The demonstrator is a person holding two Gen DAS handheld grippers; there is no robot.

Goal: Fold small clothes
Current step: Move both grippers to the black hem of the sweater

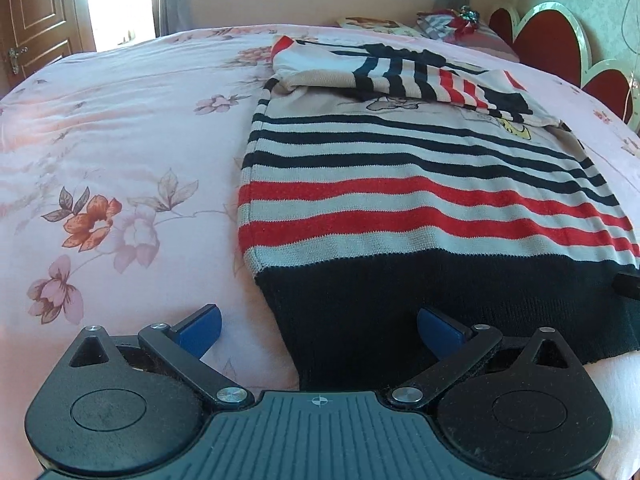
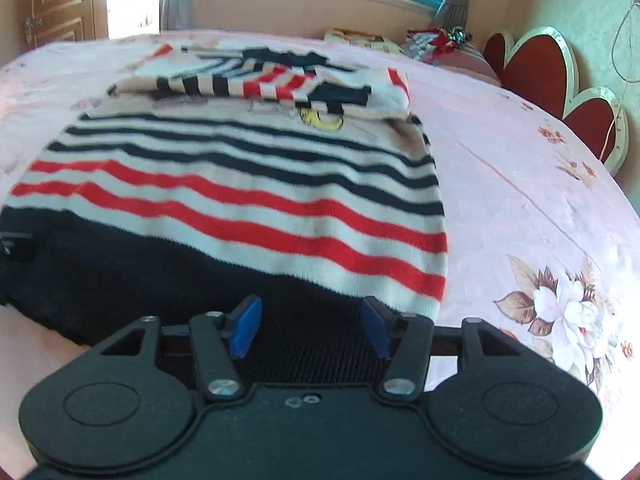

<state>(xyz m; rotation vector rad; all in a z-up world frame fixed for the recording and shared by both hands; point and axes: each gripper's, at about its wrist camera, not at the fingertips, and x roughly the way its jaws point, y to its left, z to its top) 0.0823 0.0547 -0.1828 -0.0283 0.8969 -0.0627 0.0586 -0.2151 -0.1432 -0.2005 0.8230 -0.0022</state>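
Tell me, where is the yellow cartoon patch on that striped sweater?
The yellow patch sits on the striped sweater just below the folded-over sleeves, toward the heart-shaped headboard side in the right wrist view.

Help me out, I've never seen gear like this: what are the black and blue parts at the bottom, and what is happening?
Those are two hand-held grippers, each with a camera looking along its jaws. One picture comes from the left gripper, one from the right gripper. Both stand open at the dark hem of a striped sweater lying on a pink floral bedspread, its sleeves folded across the top. Nothing is held. A red heart-shaped headboard stands on the right.
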